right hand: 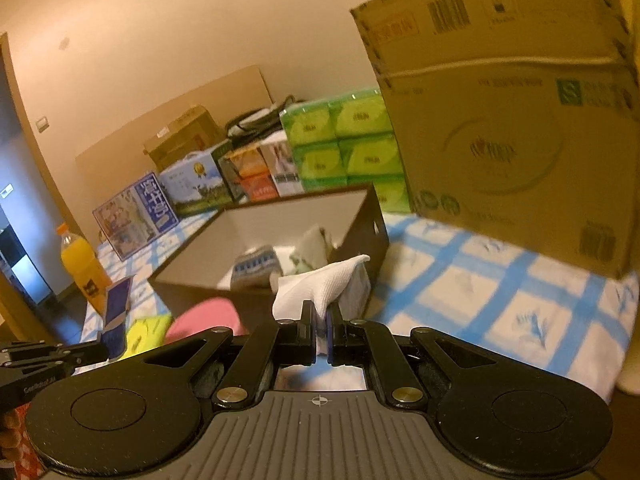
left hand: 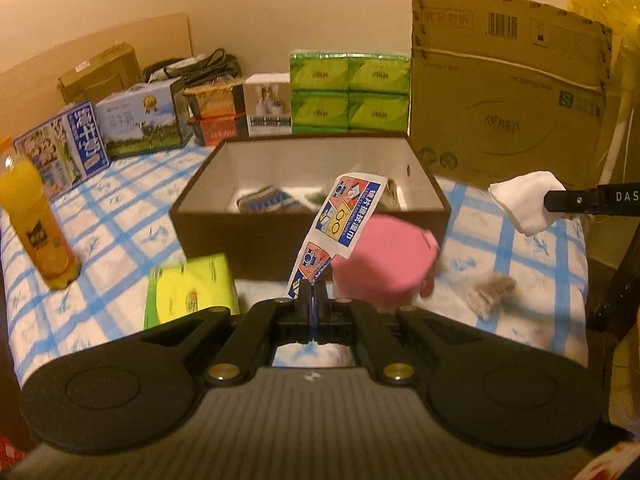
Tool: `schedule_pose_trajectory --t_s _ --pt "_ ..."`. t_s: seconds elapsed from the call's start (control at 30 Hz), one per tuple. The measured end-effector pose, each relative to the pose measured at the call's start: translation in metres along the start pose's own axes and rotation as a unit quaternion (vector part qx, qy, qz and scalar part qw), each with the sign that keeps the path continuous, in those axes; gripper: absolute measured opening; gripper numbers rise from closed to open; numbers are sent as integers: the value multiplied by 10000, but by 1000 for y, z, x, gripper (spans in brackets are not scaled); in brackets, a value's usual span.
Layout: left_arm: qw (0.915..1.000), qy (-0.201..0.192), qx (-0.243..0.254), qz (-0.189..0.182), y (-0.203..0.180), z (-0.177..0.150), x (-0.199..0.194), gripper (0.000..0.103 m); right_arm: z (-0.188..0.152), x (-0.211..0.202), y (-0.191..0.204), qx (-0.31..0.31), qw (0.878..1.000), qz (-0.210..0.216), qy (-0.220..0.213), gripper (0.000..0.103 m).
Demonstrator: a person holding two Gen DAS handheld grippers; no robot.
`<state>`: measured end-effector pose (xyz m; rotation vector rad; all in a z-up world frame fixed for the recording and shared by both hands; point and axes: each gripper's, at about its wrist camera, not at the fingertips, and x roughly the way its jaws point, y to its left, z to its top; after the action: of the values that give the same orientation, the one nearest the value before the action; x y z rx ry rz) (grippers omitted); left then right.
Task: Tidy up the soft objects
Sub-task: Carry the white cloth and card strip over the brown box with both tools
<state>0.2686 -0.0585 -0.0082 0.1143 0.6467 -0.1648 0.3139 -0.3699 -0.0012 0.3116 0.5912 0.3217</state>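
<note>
My left gripper point(left hand: 313, 289) is shut on a strip of blue-and-white wipe sachets point(left hand: 347, 212) that stands up in front of the open brown box point(left hand: 280, 224). My right gripper point(right hand: 320, 312) is shut on a folded white cloth point(right hand: 320, 282), also seen at the right of the left wrist view as the white cloth point(left hand: 524, 200). The brown box point(right hand: 188, 280) holds a striped sock point(left hand: 266, 200) and other soft pieces. A pink round object point(left hand: 380, 264), a yellow-green pack point(left hand: 192, 292) and a small grey-beige piece point(left hand: 490, 292) lie on the blue-checked bedding point(left hand: 120, 240).
An orange drink bottle point(left hand: 36, 216) stands at the left. Cartons point(left hand: 120, 128), green tissue packs point(left hand: 350, 92) and a big cardboard box point(left hand: 508, 92) line the wall behind the brown box. The left gripper's arm point(right hand: 52, 360) shows at the lower left of the right wrist view.
</note>
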Motion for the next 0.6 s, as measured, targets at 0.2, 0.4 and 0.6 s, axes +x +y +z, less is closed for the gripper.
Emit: schedule_pose_trajectory --t_s 0.2,0.4,0.6 --pt "9998 -181 126 24 4 35 24 2 25 30 4 -163 9996 186 -99 5" --pt "9995 -271 147 -20 8 66 54 2 43 66 10 -314 9990 322 -85 5" --pt "9995 -265 192 -35 12 91 88 2 54 103 16 -579 9977 358 54 5"
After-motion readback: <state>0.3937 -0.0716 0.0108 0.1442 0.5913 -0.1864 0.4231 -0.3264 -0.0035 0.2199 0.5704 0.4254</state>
